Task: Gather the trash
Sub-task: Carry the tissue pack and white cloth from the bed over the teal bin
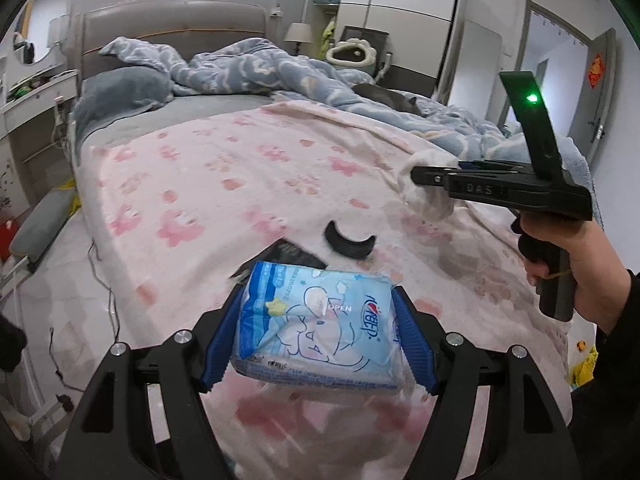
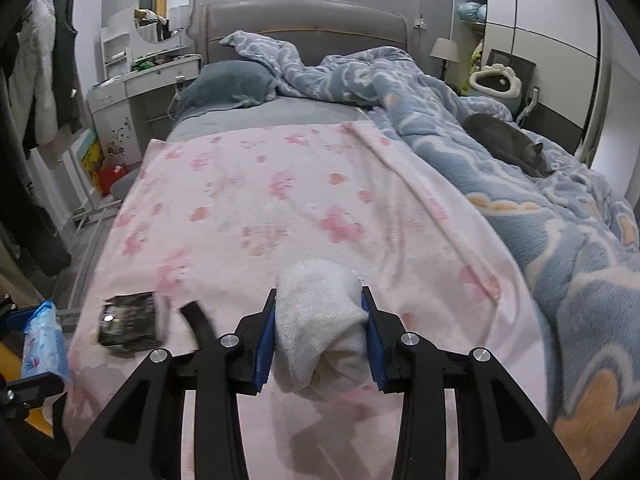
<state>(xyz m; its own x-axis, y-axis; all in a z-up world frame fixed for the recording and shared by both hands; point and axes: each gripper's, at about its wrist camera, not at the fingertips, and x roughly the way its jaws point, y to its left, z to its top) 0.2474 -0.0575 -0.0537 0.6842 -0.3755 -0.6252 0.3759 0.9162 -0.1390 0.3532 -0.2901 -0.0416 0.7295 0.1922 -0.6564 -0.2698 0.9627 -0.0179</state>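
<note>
Now the left hand-held gripper (image 1: 318, 334) is clamping a blue tissue pack (image 1: 316, 328) above the bed (image 2: 260, 200), while the right hand-held gripper (image 2: 320, 332) is squeezing a white sock (image 2: 320, 320).

Pink blanket (image 2: 280, 208) on the bed bears a black wrapper (image 2: 128, 324) and curved black piece (image 1: 349, 243).

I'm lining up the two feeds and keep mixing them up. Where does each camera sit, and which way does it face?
Left wrist: on the left gripper, looking along its jaws across the bed toward the headboard; shows its jaws shut on a blue pack, plus the right gripper and hand.
Right wrist: on the right gripper, facing the headboard; jaws shut on a white cloth; left gripper at the left edge.
Shared: pink blanket, black packet, cat.
</note>
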